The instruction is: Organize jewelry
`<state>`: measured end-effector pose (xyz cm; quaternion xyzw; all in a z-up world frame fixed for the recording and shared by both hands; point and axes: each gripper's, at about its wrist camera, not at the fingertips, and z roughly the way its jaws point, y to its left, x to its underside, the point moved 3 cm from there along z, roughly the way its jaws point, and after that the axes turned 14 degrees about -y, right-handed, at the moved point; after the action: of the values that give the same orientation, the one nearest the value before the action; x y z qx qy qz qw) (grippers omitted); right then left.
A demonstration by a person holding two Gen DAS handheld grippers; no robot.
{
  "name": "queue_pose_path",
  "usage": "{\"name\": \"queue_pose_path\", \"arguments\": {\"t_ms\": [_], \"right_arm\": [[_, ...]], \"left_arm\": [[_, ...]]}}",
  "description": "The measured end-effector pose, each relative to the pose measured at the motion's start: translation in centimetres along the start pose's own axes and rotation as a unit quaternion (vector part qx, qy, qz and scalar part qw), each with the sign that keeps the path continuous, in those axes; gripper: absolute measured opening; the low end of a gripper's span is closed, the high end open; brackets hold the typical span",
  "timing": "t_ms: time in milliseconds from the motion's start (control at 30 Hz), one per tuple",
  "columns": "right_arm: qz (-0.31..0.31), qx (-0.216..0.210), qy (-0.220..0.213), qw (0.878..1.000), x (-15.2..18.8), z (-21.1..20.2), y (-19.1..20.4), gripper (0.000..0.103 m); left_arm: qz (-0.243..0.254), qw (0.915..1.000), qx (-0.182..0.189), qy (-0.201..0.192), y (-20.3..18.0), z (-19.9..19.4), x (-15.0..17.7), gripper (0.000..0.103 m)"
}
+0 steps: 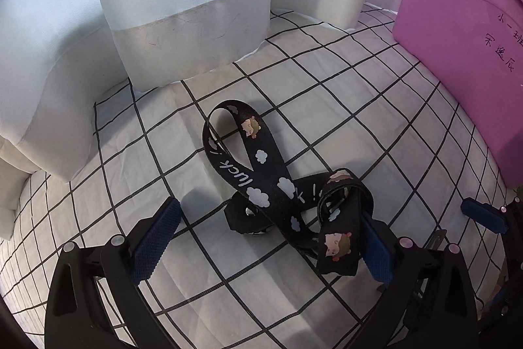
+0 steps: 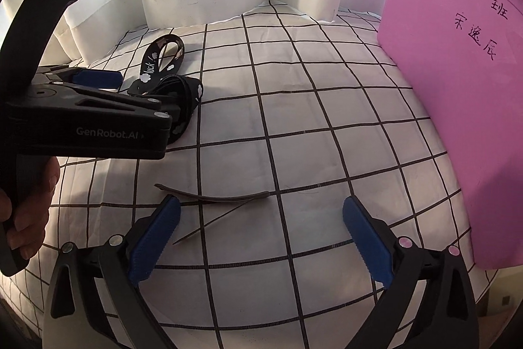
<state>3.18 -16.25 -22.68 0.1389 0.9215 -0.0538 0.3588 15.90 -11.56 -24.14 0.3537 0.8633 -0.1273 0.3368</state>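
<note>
Black strap [image 1: 261,172] w/ white clouds, pink box [image 2: 457,94], white cloth [image 2: 294,126] w/ black grid, blue-padded hand-held gripper [image 2: 261,237].

Left claw [image 1: 264,237]: your black plastic arms carry blue textured pads and silver and pink rivet heads.
Right claw [image 2: 261,237]: same black frame, blue ribbed pads.
Left claw body: white "GenRobot.AI" lettering.
Your hand [image 2: 29,211]: bare skin.
</note>
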Motion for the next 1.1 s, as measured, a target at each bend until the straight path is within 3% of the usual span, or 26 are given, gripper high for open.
{"name": "queue_pose_path", "arguments": {"t_ms": [133,367,433,567,633,700,800,1100], "right_arm": [[-0.004,-0.003,-0.015,1.000,0.1,0.1,0.1,0.094],[-0.005,-0.012,-0.006,1.000,-0.2,0.1,0.4,0.093],[-0.006,-0.014,-0.007,1.000,-0.1,0.0,0.4,0.091],[-0.012,-0.019,-0.013,1.000,-0.2,-0.4,0.7,0.077],[-0.014,-0.020,-0.017,1.000,-0.1,-0.7,0.6,0.065],[-0.017,-0.019,-0.019,0.999,-0.2,-1.0,0.7,0.043],[-0.017,-0.019,-0.017,1.000,-0.2,-1.3,0.6,0.040],[0.020,-0.039,-0.026,0.999,0.0,-2.5,-0.1,0.032]], "left_arm": [[-0.002,1.0000,0.000,-0.006,0.1,0.1,-0.3,0.098],[-0.007,1.0000,-0.004,-0.004,-0.1,0.3,-0.4,0.094],[-0.009,0.9999,-0.005,-0.004,0.0,-0.2,-0.2,0.088],[-0.008,0.9999,-0.002,-0.009,0.0,-1.3,0.0,0.069],[-0.009,0.9999,-0.003,-0.010,0.3,-1.7,0.2,0.055],[-0.008,0.9998,-0.014,-0.012,0.7,-2.0,0.2,0.039],[-0.019,0.9996,-0.018,-0.014,1.6,-2.3,0.3,0.024],[-0.051,0.9978,-0.026,-0.032,3.1,-4.3,1.1,0.020]]}}
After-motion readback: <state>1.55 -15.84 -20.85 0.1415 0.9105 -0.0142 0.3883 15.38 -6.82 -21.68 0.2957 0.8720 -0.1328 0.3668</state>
